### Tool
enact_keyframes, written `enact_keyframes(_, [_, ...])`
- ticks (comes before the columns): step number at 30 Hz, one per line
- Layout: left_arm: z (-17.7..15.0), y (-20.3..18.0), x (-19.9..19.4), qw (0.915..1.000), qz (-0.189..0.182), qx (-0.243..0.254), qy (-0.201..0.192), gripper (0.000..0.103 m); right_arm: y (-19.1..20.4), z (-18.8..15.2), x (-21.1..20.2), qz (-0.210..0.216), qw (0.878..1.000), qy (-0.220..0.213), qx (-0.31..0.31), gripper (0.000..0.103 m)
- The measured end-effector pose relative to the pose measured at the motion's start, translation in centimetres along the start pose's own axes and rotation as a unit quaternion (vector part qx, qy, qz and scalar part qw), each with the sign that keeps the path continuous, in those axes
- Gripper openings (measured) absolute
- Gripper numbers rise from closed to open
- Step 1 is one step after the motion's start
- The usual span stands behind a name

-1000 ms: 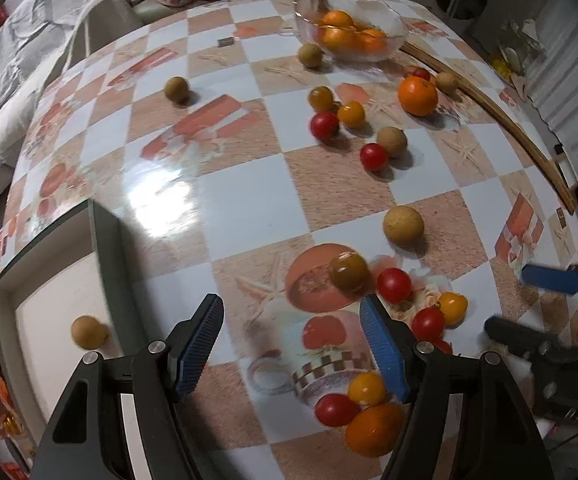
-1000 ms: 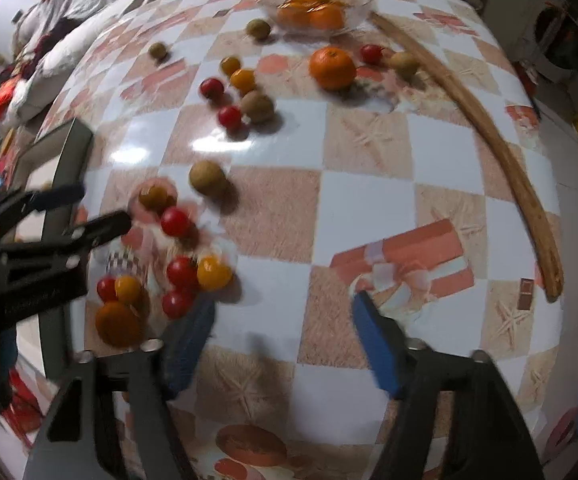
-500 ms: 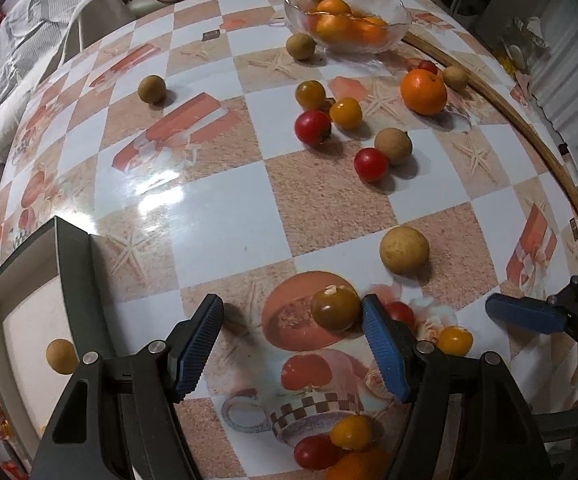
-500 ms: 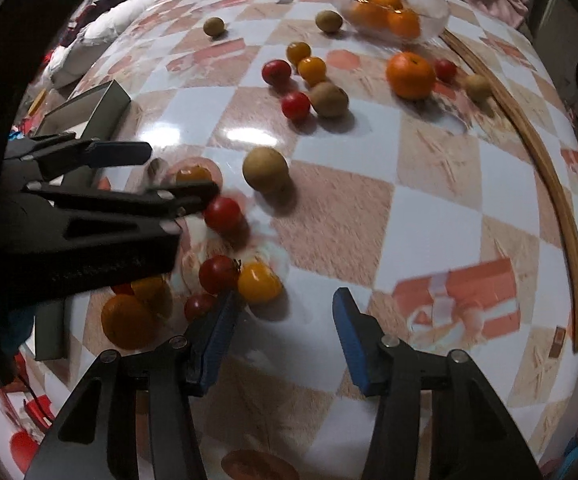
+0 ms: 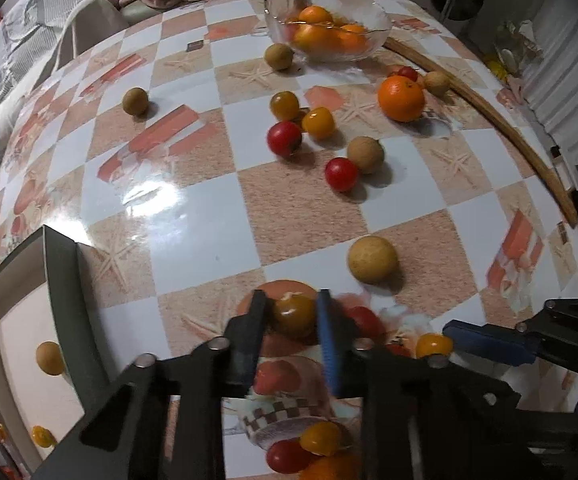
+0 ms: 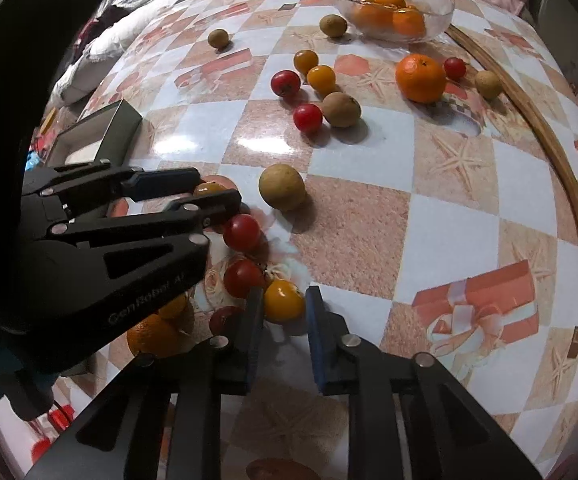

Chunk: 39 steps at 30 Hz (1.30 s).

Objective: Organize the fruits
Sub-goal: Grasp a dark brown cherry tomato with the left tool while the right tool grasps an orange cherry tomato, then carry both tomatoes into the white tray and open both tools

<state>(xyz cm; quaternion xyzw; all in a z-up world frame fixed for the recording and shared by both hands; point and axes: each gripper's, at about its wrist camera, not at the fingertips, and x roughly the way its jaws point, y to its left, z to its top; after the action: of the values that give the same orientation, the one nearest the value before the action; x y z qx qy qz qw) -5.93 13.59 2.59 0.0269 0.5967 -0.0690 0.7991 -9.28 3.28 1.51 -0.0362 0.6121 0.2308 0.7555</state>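
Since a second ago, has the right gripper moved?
Yes. The right gripper swung left toward the gray tray, its jaws closing onto a yellow tomato.

a glossy checked plastic tablecloth (image 5: pixel 193 240) with printed starfish and gift boxes throws back a bright patch of lamp light. a clear glass bowl (image 5: pixel 373 24) with a shiny rim holds dimpled orange citrus. small red tomatoes (image 5: pixel 341 174) have smooth, shiny skins; round tan longan-like fruits (image 5: pixel 373 260) look matt and slightly rough. a long curved wooden strip (image 5: pixel 489 108) looks dull and grainy. the matt black plastic left gripper (image 5: pixel 293 316) has blue ribbed pads (image 5: pixel 329 344) and small metal pins.
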Motion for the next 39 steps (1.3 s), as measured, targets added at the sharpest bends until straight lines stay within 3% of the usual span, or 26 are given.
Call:
enact_keyframes(18, [-2.0, 4.0, -3.7, 0.9983, -0.016, -0.053, -0.015, 0.025, -1.1, 0.5, -1.4, 0.003, 0.999, 0.003, 0.050, 0.023])
enact_keyframes(27, [-3.6, 7.0, -6.4, 0.9955, -0.014, -0.087, -0.034, 0.025, 1.5, 2.0, -2.0, 0.006, 1.000, -0.002, 0.023, 0.023])
enact_keyframes(39, [-7.5, 12.9, -9.2, 0.9876, 0.016, -0.148, -0.049, 0.025, 7.5, 4.4, -1.5, 0.024, 0.999, 0.000, -0.032, 0.023])
